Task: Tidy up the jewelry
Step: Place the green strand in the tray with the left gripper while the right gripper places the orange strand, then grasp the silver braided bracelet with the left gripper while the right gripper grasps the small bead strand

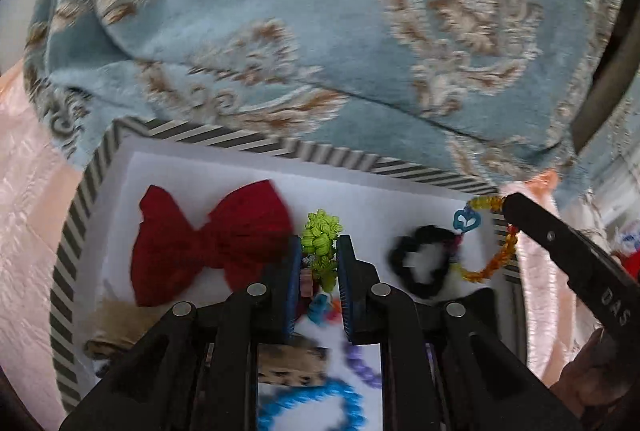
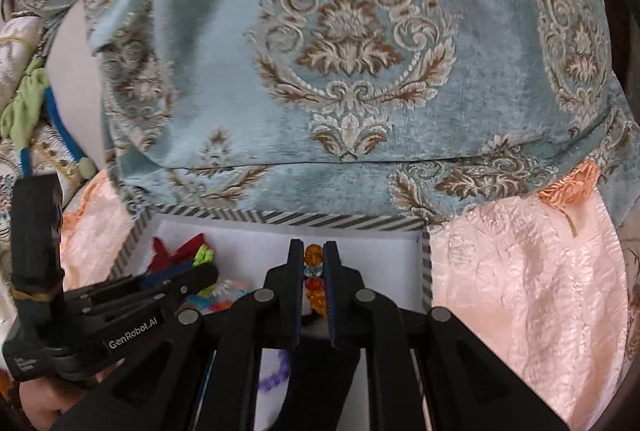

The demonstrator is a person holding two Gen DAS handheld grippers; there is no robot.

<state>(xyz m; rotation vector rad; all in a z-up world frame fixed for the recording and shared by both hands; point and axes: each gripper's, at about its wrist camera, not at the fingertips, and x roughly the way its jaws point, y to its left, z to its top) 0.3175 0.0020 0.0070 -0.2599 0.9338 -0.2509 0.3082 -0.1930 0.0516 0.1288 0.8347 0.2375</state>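
While left claw clamps green scrunchie, right claw clamps amber bead bracelet over striped box; next likely: lower, release.

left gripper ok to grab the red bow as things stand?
Probably not yet: the left gripper is shut on a green knotted piece. The red bow lies uncovered just beside it in the striped box.

A box lay on a sheet before a cushion, holding a bow at its left, a scrunchie at its right and a knotted band between them.
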